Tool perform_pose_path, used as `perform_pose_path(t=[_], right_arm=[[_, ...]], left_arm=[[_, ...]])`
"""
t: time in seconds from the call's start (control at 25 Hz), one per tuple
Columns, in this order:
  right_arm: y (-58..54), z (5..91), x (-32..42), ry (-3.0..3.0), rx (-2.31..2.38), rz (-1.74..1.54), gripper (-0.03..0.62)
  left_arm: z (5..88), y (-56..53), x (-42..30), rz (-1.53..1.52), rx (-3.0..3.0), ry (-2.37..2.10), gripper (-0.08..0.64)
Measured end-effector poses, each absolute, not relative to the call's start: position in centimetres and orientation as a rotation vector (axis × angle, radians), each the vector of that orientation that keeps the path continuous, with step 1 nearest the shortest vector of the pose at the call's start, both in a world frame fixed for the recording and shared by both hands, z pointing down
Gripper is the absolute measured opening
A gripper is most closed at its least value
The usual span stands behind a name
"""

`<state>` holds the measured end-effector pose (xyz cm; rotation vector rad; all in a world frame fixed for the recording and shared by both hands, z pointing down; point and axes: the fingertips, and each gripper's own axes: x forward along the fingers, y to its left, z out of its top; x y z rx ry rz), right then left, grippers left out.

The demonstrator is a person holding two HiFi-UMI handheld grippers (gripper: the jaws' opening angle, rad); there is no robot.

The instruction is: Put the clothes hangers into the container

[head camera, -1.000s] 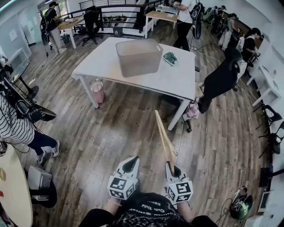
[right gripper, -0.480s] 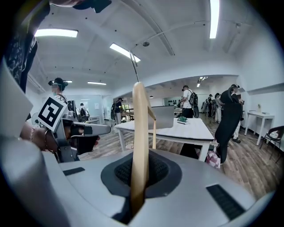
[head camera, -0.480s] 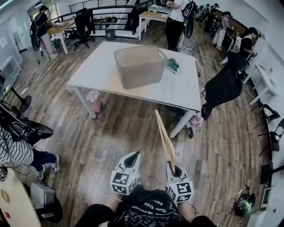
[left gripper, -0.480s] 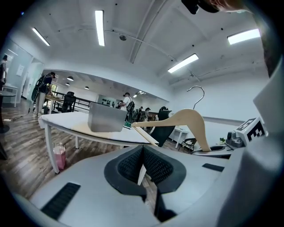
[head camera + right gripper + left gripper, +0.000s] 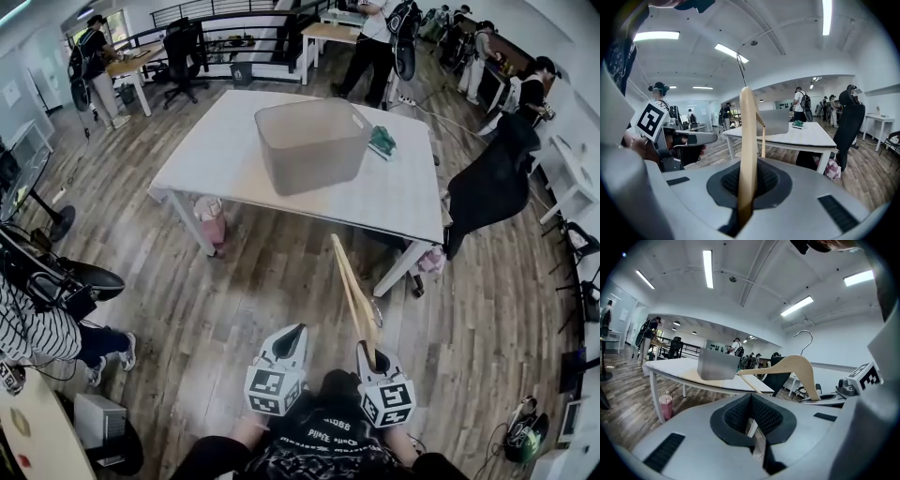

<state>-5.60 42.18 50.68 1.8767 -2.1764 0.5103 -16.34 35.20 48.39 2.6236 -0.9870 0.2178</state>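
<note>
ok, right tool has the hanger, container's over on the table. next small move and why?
Probably carry the hanger forward to the table. The right tool is shut on it, and the container sits well ahead, with floor between. Too far to release yet.

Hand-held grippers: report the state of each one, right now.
Left hand-held gripper: closed, nothing between its jaws.
Right hand-held gripper: closed on the wooden clothes hanger.
</note>
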Motion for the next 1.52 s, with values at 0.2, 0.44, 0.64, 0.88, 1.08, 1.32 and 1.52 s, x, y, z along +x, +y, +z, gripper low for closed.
perform_pose_path(t=[0.2, 0.44, 0.64, 0.88, 1.08, 1.32, 1.52], right_arm=[[40.1, 51.1, -5.3, -2.186, 1.833, 0.493, 0.009], [36.5, 51.5, -4.3, -2.233, 1.806, 0.488, 0.009], [32.3, 52.3, -2.2, -2.280, 1.749, 0.475, 0.009], [25.2, 52.5, 2.4, -2.340, 1.657, 0.460, 0.009], [18.9, 51.5, 6.4, -2.406, 1.560, 0.440, 0.009], [13.4, 50.0, 9.6, -2.471, 1.404, 0.341, 0.009], [10.0, 50.1, 12.4, -2.539, 1.316, 0.314, 0.009]], left_arm=[[48.4, 33.6, -16.2, 0.241, 2.636, -1.012, 0.020], [49.5, 30.6, -15.7, 0.261, 2.610, -1.074, 0.020], [50.9, 27.0, -14.4, 0.275, 2.576, -1.137, 0.020], [50.8, 20.9, -10.2, 0.274, 2.530, -1.201, 0.020], [49.8, 15.0, -6.4, 0.264, 2.501, -1.276, 0.020], [49.7, 9.7, -2.6, 0.262, 2.466, -1.347, 0.020], [50.5, 6.2, 0.9, 0.266, 2.446, -1.405, 0.020]])
